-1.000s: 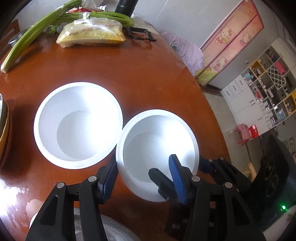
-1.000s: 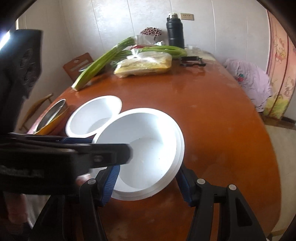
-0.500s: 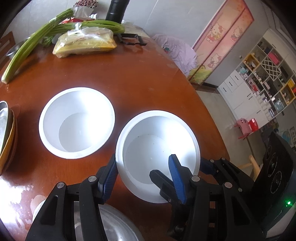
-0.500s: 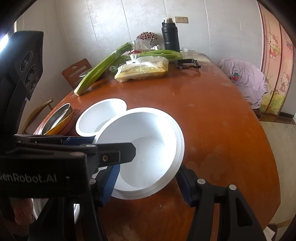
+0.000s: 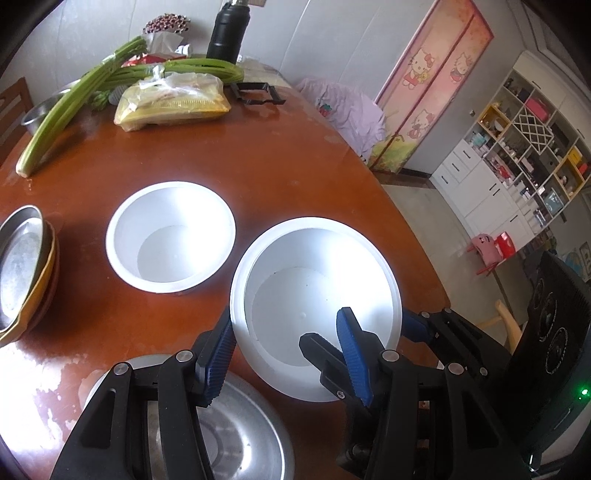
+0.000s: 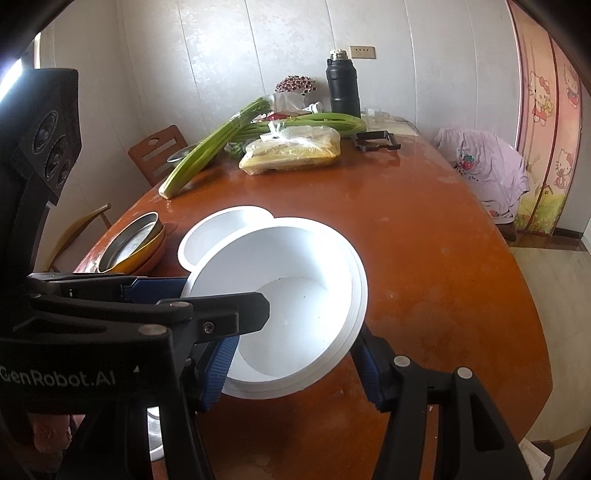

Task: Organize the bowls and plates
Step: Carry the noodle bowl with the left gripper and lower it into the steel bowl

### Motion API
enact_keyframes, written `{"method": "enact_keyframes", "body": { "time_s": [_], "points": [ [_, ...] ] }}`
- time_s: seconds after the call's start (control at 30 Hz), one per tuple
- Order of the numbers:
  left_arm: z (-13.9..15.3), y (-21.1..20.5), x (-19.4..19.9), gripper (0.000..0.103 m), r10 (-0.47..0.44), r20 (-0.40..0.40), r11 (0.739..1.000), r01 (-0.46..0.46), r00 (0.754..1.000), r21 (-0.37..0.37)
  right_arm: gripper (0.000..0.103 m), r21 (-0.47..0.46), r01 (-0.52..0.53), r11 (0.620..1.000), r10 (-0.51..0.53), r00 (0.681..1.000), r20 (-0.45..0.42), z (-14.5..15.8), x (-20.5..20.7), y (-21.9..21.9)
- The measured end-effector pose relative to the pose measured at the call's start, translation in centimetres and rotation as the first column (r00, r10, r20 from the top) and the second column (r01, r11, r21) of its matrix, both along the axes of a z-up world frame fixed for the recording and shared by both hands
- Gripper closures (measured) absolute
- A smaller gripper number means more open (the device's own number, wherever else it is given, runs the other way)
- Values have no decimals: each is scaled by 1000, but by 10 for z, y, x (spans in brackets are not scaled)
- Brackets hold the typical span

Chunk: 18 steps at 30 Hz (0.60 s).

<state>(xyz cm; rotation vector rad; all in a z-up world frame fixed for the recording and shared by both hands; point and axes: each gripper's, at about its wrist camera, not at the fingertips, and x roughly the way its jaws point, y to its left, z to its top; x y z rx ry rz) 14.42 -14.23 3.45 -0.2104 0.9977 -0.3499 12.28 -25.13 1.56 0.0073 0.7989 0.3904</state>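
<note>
Two white bowls are in play. One white bowl (image 5: 171, 236) rests on the brown table (image 5: 229, 155). A second white bowl (image 5: 314, 302) is lifted and tilted, held by both grippers. My left gripper (image 5: 288, 350) is shut on its near rim, one finger outside and one inside. My right gripper (image 6: 295, 369) straddles the same bowl (image 6: 291, 306) with a blue pad against each side of it. In the right wrist view the resting bowl (image 6: 221, 232) sits just behind the held one.
Stacked metal and yellow plates (image 5: 22, 273) sit at the table's left edge. A steel plate (image 5: 236, 435) lies under my left gripper. Celery (image 5: 77, 107), a bagged food packet (image 5: 173, 103), a black flask (image 5: 229, 33) and a black clip (image 5: 258, 94) lie at the far end.
The held white bowl has been lifted up and drawn back from the resting bowl, which now looks smaller and farther. Both grippers keep their hold.
</note>
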Motion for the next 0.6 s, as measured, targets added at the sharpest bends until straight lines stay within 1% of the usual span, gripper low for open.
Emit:
{"method": "enact_keyframes", "body": {
  "time_s": [0.37,0.6],
  "points": [
    [17,17,-19,48,10,40,1000,-10,999,-14,43,-4,-16,1000,16,999,39,18,-16,14],
    [22,34,-31,48,30,46,999,-29,999,-15,43,-4,-43,999,44,998,46,26,-28,29]
  ]
}}
